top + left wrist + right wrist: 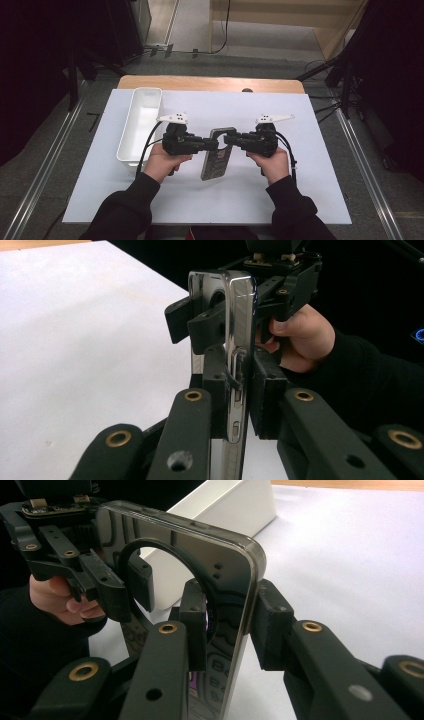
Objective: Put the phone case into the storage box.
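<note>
A phone [215, 162] in a dark patterned case with a shiny rim is held over the middle of the white sheet, its far end between both grippers. My left gripper [214, 144] comes in from the left, shut on the phone. In the left gripper view its pads [264, 390] press the phone's [239, 315] two faces near the side buttons. My right gripper [229, 139] comes in from the right. In the right gripper view its pads [270, 622] clamp the phone's [225, 570] corner beside the round camera ring.
A long white bin [141, 125] stands at the left of the white sheet [280, 180], close to my left hand. The wooden table edge [210, 82] shows at the back. Dark stands and cables line both sides of the table.
</note>
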### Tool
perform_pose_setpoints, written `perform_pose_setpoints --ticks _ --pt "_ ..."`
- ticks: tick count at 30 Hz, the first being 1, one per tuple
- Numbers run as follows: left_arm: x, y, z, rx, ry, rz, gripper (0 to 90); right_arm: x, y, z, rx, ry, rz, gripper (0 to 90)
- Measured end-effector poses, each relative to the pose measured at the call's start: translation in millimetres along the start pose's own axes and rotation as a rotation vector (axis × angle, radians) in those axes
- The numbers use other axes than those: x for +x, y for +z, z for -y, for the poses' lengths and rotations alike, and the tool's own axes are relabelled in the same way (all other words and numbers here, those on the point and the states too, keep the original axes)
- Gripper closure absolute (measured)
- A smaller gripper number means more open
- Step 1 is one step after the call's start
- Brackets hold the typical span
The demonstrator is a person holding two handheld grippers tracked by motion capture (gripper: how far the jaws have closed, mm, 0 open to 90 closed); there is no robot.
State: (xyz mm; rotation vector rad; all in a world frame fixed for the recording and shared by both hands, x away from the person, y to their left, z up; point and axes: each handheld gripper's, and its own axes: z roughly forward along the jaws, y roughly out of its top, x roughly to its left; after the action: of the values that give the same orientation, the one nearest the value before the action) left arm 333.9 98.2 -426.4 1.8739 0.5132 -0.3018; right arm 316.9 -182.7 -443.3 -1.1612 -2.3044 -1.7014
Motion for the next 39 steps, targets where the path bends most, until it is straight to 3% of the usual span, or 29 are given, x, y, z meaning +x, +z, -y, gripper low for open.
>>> perform_pose_setpoints --ticks 11,16,19,20,24,30,39 --pt "-2.5 -1.0 -2.0 -0.015 -0.017 -0.008 76.2 0.4 -2.9 -1.8 0.01 -0.01 -0.003 70.1" --pt "-6.3 -0.8 -3.6 0.001 0.018 -0.049 70.9 1.5 -3.4 -2.5 0.011 -0.014 0.003 70.2" --pt "-9.1 -0.5 -5.6 0.015 0.038 -0.071 62.9 1.8 -4.2 -4.1 0.027 0.001 0.014 70.1" --pt "-10.1 -0.3 -6.8 0.024 0.041 -0.095 60.6 1.5 -4.5 -4.7 0.036 0.009 0.014 70.1" --pt "-11.8 -2.4 -9.0 0.006 0.043 -0.133 46.5 1.8 -6.8 -5.7 0.035 0.01 0.027 70.1" --pt "-11.8 -2.2 -10.2 0.013 0.038 -0.157 30.9 1.6 -8.7 -6.7 0.042 0.015 0.049 70.1" --pt "-16.8 -2.1 -10.6 0.0 0.064 -0.171 24.2 1.1 -12.9 -8.6 0.042 0.026 0.07 70.1"
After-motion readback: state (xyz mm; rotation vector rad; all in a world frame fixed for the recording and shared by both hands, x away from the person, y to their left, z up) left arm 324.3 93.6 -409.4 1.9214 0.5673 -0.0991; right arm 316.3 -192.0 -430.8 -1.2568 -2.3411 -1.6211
